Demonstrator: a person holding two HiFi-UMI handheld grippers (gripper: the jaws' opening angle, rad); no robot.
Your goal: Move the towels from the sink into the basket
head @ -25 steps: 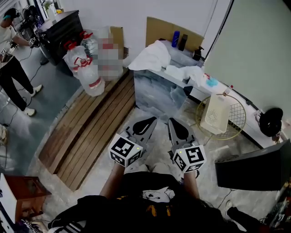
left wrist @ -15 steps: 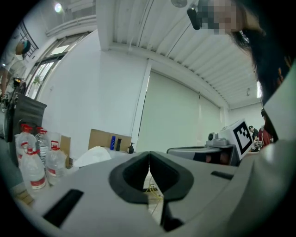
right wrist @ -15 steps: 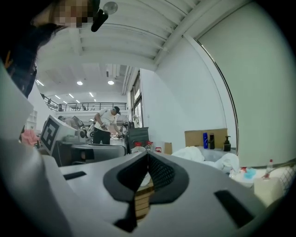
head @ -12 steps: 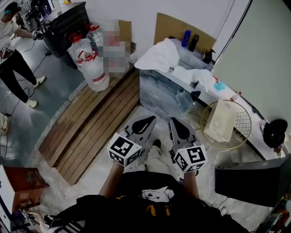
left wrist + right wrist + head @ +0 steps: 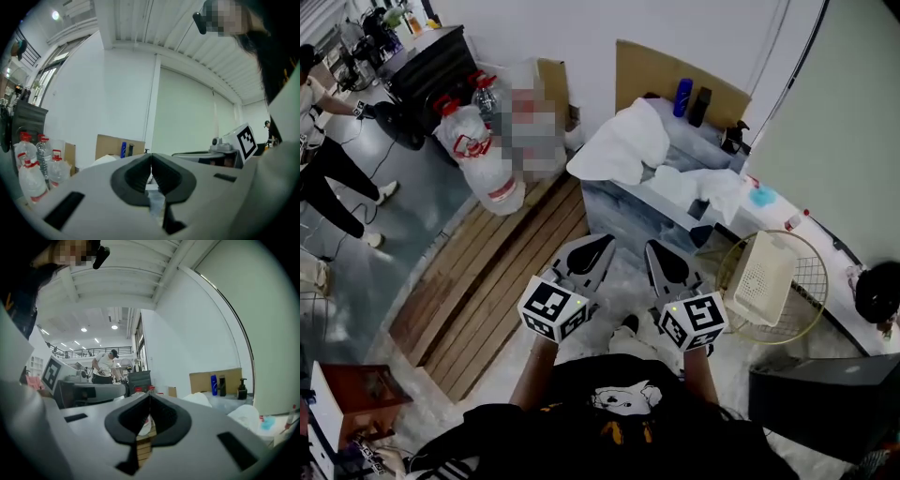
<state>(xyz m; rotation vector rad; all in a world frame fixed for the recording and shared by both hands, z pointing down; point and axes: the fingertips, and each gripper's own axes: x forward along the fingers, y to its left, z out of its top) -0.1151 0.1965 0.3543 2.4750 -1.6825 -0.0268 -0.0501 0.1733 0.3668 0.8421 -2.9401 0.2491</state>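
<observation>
Two white towels lie on the marbled sink counter ahead: a big heap at its left end and a flatter one to the right. The gold wire basket stands on the floor to the counter's right, with a white perforated bin leaning in it. My left gripper and right gripper are side by side, level, short of the counter. Both are shut with nothing between the jaws. In the right gripper view the towels show past the shut gripper.
A wooden slatted platform runs along the left. Large water bottles stand beside a black cabinet, with a person further left. A blue bottle and cardboard sit behind the sink. A black box is low right.
Both grippers have moved forward together toward the sink counter, which now sits closer and larger in view. Their jaws stay shut and empty.
</observation>
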